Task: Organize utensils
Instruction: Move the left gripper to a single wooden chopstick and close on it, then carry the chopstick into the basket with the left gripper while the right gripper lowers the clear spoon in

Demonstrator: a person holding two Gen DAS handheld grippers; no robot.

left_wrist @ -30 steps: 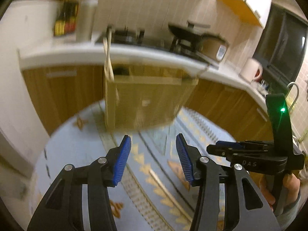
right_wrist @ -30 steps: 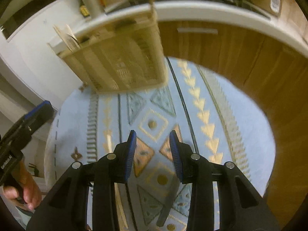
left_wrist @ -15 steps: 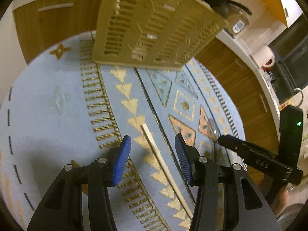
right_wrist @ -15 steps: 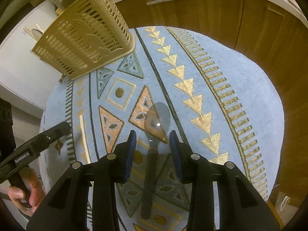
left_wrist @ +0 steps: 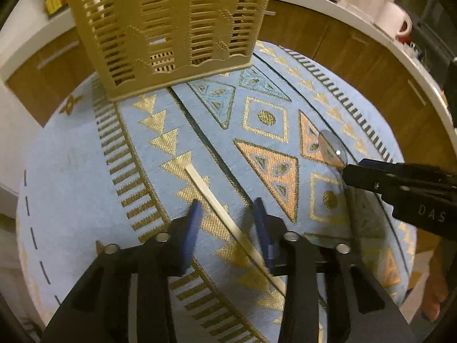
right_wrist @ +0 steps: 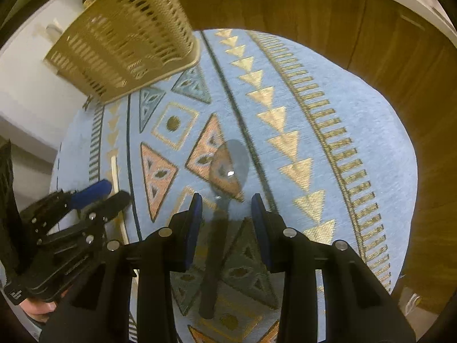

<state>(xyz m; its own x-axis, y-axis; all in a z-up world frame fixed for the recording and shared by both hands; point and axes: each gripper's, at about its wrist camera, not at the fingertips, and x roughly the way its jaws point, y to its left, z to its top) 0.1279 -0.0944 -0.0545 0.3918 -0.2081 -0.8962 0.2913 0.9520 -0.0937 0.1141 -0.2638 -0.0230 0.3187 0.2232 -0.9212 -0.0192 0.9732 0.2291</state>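
Blue-padded fingers of the left gripper (left_wrist: 227, 211) stand apart, straddling a pale wooden chopstick (left_wrist: 217, 203) that lies flat on the patterned cloth between them; neither pad clearly touches it. The stick runs diagonally from just ahead of the tips back under the right-hand finger. Off to this claw's right, the right gripper (right_wrist: 226, 200) is likewise spread open, its two fingers on either side of a spoon (right_wrist: 225, 183) with a shiny bowl and dark handle. The bowl lies just beyond the fingertips and the handle runs back between them; whether the pads touch it cannot be told. Both utensils rest on a round table (left_wrist: 71, 154) covered in light blue fabric with gold and orange triangles. Farther ahead of both claws, at the far edge of the table, stands a tan slotted plastic utensil basket (left_wrist: 171, 28), well apart from the chopstick and spoon. Wooden cabinet doors (right_wrist: 328, 23) under a white counter curve behind it
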